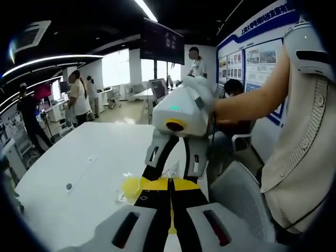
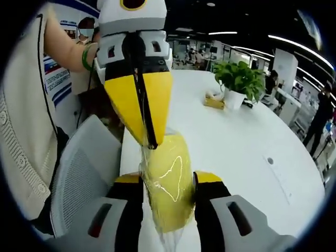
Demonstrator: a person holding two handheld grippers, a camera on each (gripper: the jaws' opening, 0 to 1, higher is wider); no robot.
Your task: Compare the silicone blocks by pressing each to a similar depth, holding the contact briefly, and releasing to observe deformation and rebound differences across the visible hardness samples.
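Observation:
A yellow silicone block point(image 2: 169, 197) wrapped in clear plastic sits between the two fingers of my right gripper point(image 2: 168, 179), which is shut on it above the white table point(image 2: 236, 142). My left gripper point(image 2: 150, 142) reaches in from the top of the right gripper view. Its yellow jaws are shut on the top edge of the plastic wrap. In the left gripper view my left gripper point(image 1: 170, 181) is shut, the right gripper point(image 1: 176, 165) hangs just beyond it, and part of the yellow block point(image 1: 131, 186) peeks out to the left.
A grey mesh chair point(image 2: 84, 168) stands at the table's near edge beside the person's arm point(image 1: 247, 102). A potted plant point(image 2: 239, 79) and a small yellowish packet point(image 2: 213, 101) stand farther along the table. Several people stand in the room behind.

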